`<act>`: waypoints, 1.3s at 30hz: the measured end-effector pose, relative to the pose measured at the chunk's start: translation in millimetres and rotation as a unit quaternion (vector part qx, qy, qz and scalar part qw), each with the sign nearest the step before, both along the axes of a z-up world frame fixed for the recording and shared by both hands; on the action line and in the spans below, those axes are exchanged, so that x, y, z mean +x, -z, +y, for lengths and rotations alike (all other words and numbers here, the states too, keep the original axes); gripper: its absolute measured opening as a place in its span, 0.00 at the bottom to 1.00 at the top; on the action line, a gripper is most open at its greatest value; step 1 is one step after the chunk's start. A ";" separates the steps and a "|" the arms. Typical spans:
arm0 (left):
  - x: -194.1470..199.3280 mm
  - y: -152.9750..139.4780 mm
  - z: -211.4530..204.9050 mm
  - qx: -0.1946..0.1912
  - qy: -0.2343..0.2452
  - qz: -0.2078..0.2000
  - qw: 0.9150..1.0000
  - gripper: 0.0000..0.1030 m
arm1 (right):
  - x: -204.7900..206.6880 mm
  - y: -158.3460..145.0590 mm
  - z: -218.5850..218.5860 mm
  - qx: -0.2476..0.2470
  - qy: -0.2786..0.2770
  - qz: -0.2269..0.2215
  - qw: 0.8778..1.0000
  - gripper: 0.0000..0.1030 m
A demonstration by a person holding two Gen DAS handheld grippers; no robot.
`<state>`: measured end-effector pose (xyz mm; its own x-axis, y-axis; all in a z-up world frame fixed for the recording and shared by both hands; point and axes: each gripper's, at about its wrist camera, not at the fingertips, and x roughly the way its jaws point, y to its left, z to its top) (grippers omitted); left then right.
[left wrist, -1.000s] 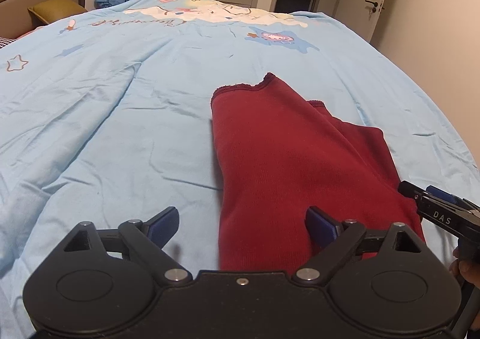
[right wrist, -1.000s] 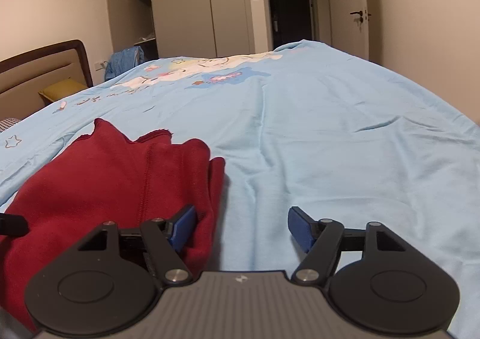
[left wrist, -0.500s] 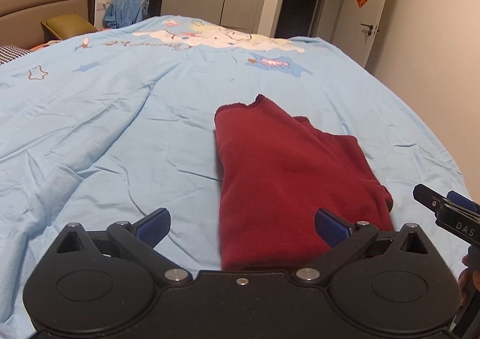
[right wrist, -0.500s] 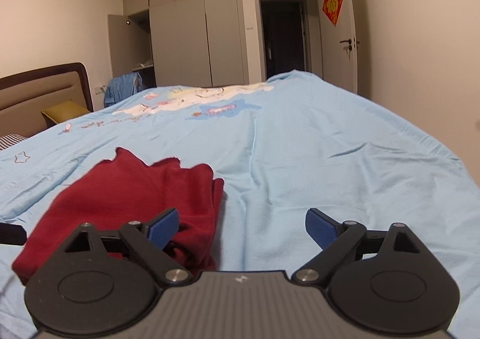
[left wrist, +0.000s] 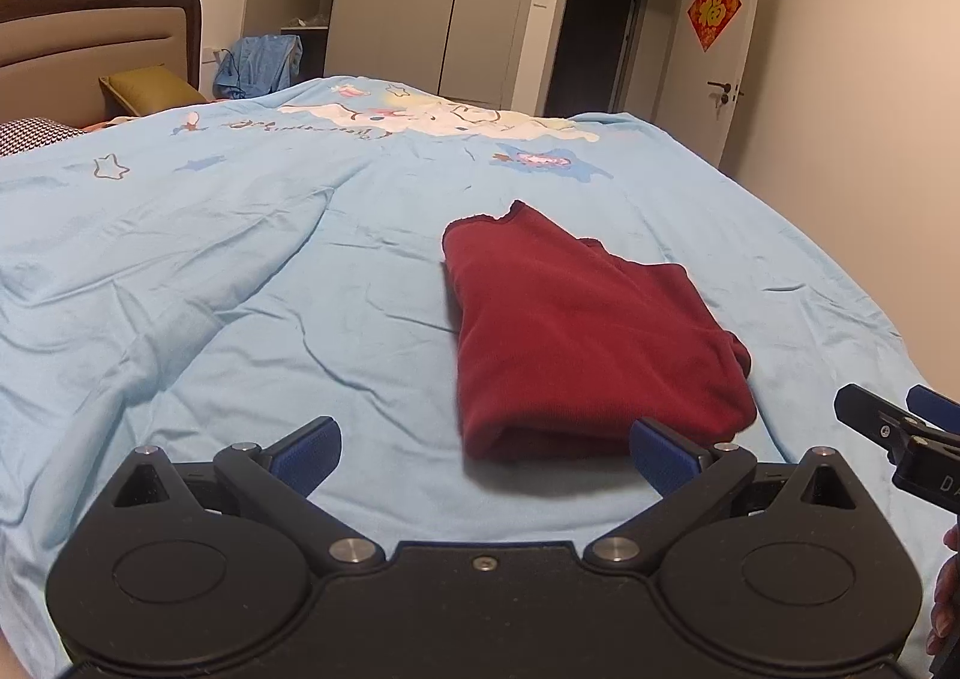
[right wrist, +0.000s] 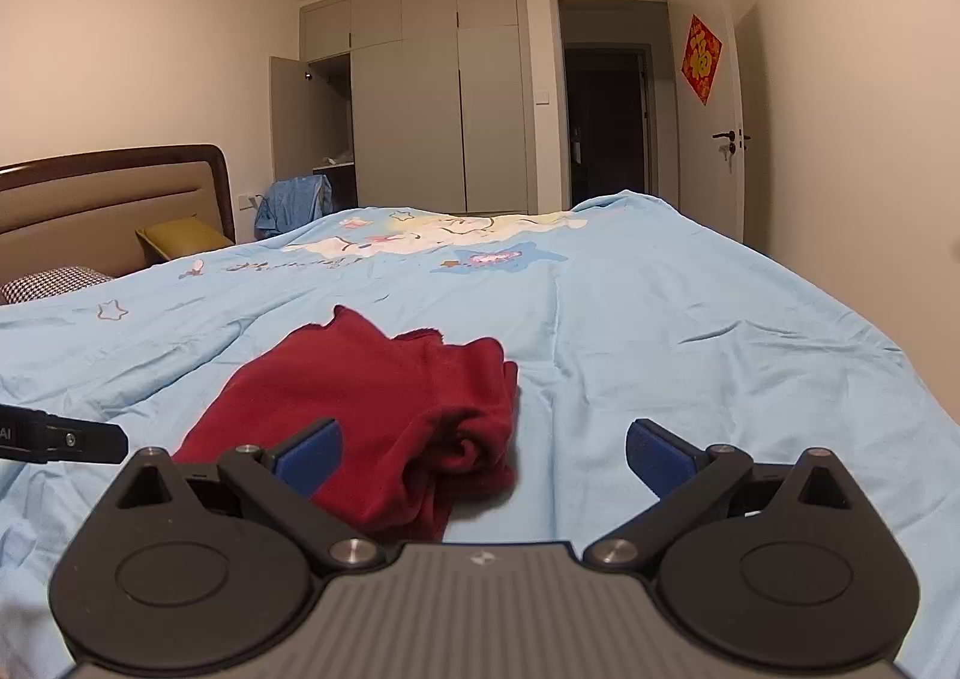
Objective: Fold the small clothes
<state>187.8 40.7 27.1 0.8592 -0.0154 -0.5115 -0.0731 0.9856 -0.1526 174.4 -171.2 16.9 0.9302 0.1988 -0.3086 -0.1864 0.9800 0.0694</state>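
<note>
The bed (left wrist: 180, 271) fills nearly everything in front of me, covered by a pale blue duvet with a cartoon print toward its far end and creases running across the near half. Behind it stands a grey wardrobe (right wrist: 432, 96) with one door swung open, a dark doorway beside it, and a brown headboard (right wrist: 114, 193) off to the left with a mustard pillow (right wrist: 180, 238) leaning on it.

On the duvet lies the dark red garment (left wrist: 576, 331) — folded into a rough rectangle, its ragged edge pointing away from me and a thicker rolled fold (right wrist: 474, 454) at the near right corner. It rests flat on the bed, touched by nothing.

My left gripper (left wrist: 483, 448) hangs just short of the garment's near edge, fingers spread as wide as they go and empty. My right gripper (right wrist: 483, 451) sits off the garment's right corner — its jaws have just been opening and now stand fully apart, nothing between them but duvet and the garment further back. Each gripper's black tip shows at the edge of the other's view.
</note>
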 end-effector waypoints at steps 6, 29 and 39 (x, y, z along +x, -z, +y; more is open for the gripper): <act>-27.2 7.0 1.8 0.008 -0.004 -0.025 1.000 0.99 | -31.0 3.9 -2.8 0.019 0.009 -0.012 1.000 1.00; -39.1 15.8 -0.5 0.017 0.004 -0.018 1.000 0.99 | -62.7 23.8 -10.6 0.015 0.021 0.004 1.000 1.00; -35.0 19.0 -0.3 0.014 0.006 -0.007 1.000 0.99 | -60.4 27.4 -11.8 0.016 0.022 0.013 1.000 1.00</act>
